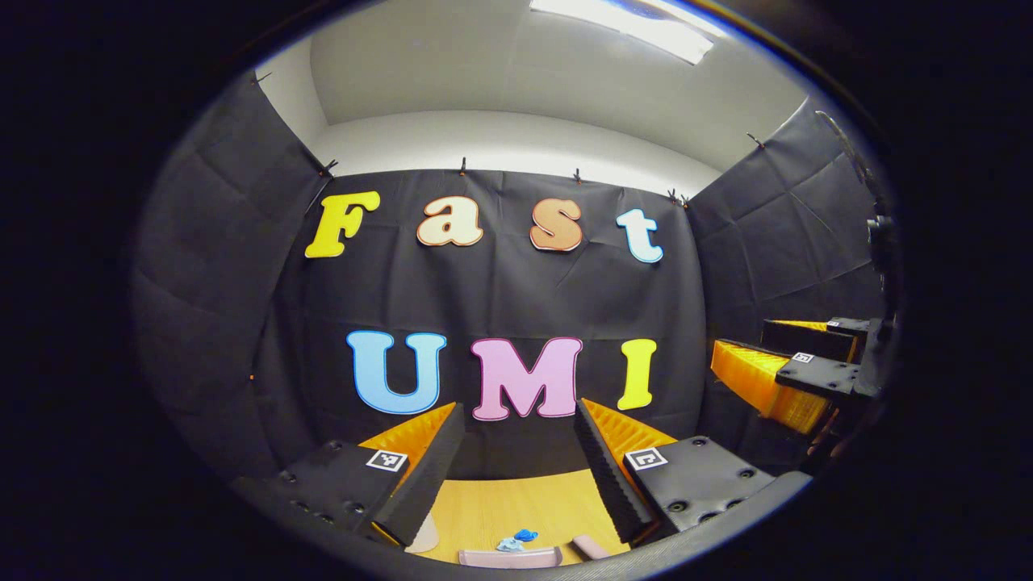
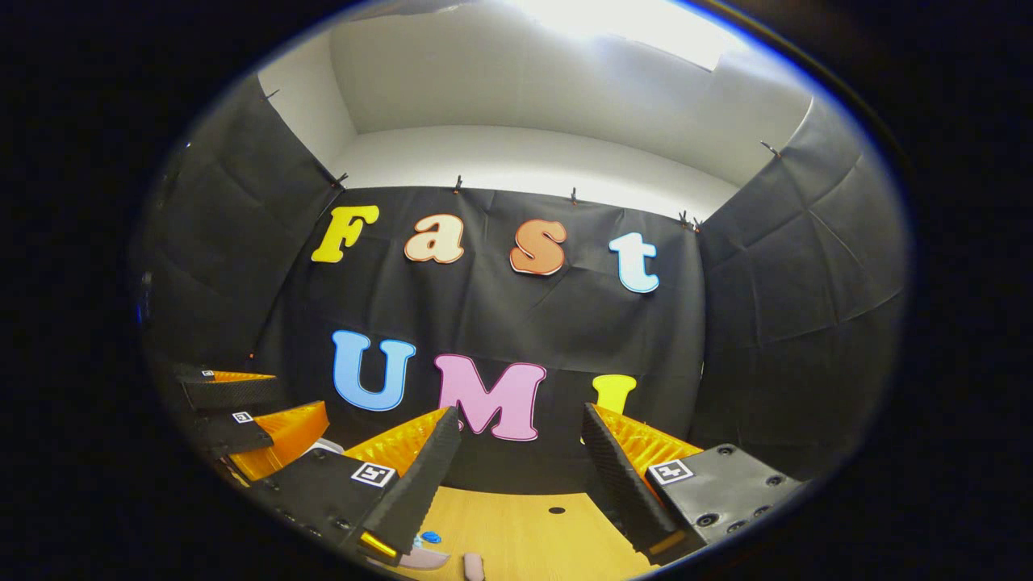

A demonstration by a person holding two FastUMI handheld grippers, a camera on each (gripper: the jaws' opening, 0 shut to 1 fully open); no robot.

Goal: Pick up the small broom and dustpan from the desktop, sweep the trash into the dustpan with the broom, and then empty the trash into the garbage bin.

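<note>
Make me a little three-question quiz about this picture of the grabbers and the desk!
1. True or false: the left gripper is open and holds nothing.
2. In the left gripper view, the blue trash lies: A) on the desk B) between the fingers C) on the wall.
3. In that view, on which side does the right gripper show?

Key: 1 true; 2 A; 3 the right side.

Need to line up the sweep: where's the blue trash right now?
Left gripper view: the blue trash lies on the wooden desktop, bottom centre, just behind a pink tool's edge.
</note>
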